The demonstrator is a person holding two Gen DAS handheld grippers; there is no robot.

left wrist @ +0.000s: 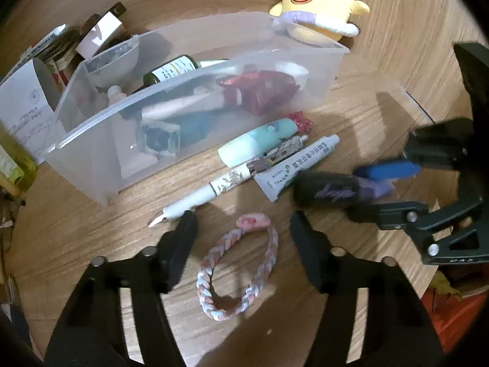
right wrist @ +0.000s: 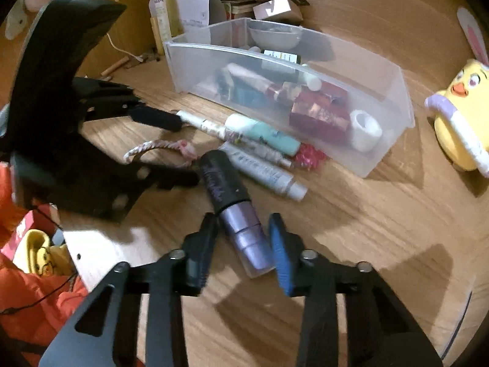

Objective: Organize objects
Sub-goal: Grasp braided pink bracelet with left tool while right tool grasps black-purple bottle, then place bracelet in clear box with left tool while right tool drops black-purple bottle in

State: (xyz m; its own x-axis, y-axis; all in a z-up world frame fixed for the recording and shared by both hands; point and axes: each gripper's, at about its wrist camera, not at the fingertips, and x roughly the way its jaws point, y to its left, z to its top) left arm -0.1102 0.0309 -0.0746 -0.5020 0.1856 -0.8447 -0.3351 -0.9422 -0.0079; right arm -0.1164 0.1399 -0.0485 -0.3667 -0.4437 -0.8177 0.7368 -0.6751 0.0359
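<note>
Bin (left wrist: 101, 140) of clear plastic took up the upper left and centre of the left wrist view, on the desk (left wrist: 366, 70), already crowded with bottles, a red foil pack and a white roll. I judged that crowding to be the first risk: anything dropped in carelessly could land on the pile and tip back over the low front wall.

Below the bin, in mid-frame, a mint tube (left wrist: 259, 140), a white pen (left wrist: 201, 195) and a grey tube (left wrist: 293, 168) lay side by side, touching. My right gripper (right wrist: 243, 241) had its fingers apart on either side of the purple end of a black-and-purple tube (right wrist: 235, 211), low in the centre of the right wrist view. I could not tell whether the pads touched it. That tube looked round and smooth, so I judged that a squeeze off its axis could roll it away or nudge the grey tube just beside its black cap.

My left gripper (left wrist: 241, 232) stood open over the braided bracelet (left wrist: 238, 269) at the bottom centre. Being limp, the bracelet could sag or slip from a pinch on one strand. The pen's tip lay right by the left finger and might be knocked. Both grippers worked close together, and I thought a collision was possible.
</note>
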